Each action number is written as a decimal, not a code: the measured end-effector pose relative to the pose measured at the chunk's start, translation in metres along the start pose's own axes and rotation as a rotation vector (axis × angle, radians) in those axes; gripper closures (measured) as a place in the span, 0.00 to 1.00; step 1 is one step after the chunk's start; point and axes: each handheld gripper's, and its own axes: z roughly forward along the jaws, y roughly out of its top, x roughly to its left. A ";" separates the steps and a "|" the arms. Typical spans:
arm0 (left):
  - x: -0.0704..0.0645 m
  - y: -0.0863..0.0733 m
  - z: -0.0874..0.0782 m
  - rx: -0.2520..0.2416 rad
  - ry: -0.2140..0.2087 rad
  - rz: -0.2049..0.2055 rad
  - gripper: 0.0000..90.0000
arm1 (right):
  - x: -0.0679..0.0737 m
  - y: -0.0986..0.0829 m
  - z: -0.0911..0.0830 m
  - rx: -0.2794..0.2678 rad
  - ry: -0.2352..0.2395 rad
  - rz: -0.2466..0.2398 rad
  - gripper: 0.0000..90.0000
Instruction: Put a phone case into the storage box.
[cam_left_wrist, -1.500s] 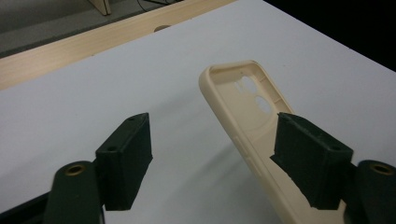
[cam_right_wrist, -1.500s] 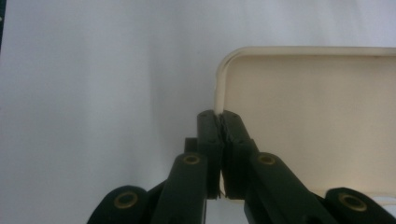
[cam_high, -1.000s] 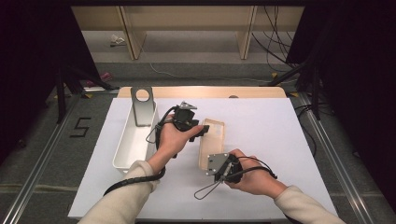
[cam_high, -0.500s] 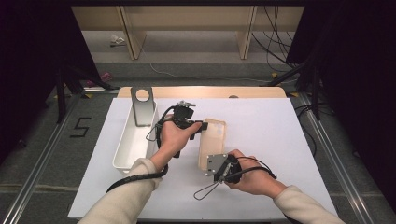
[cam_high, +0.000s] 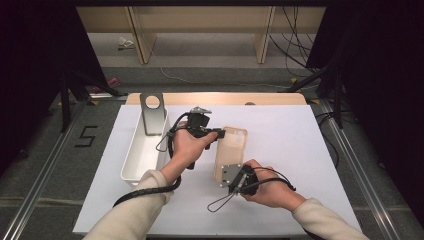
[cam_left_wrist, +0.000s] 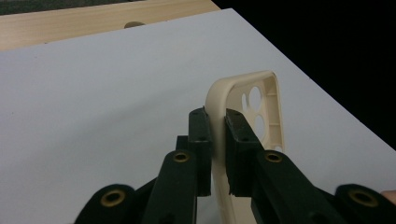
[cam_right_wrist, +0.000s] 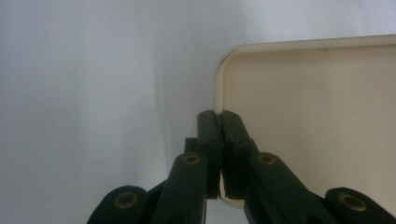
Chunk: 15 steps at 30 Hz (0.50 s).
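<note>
Phone case (cam_high: 231, 149), cream-coloured, is what both tools are working on right now, and it sits on the white table (cam_high: 300, 150) between the two hands. Left gripper (cam_high: 218, 134) has its jaws pinched on one long side wall of the case, up near the end with the camera cut-outs (cam_left_wrist: 254, 100), so that end sits just ahead of its jaws. Right gripper (cam_high: 231, 175) is clamped on the rim at the opposite end, right by a rounded corner (cam_right_wrist: 223, 63), with the flat back of the case spreading off to one side of its jaws. So both are clenched on the case, one per end. Looks to me like the carry or reposition step: grip's done, the lift isn't obvious yet. Next move probably needs both hands rising together and level, since that thin rim could twist or slip out. White bin (cam_high: 142, 150) waits just beyond the left hand.
</note>
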 end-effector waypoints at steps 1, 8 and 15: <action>0.000 0.000 0.000 -0.001 -0.001 0.003 0.91 | 0.000 0.000 0.000 0.005 -0.003 0.008 0.98; -0.007 0.002 -0.006 -0.056 -0.023 0.032 0.93 | -0.002 -0.002 0.000 -0.002 -0.027 0.030 0.97; -0.007 0.004 -0.011 -0.091 0.037 0.114 0.93 | -0.007 -0.006 -0.001 -0.039 -0.093 0.040 0.73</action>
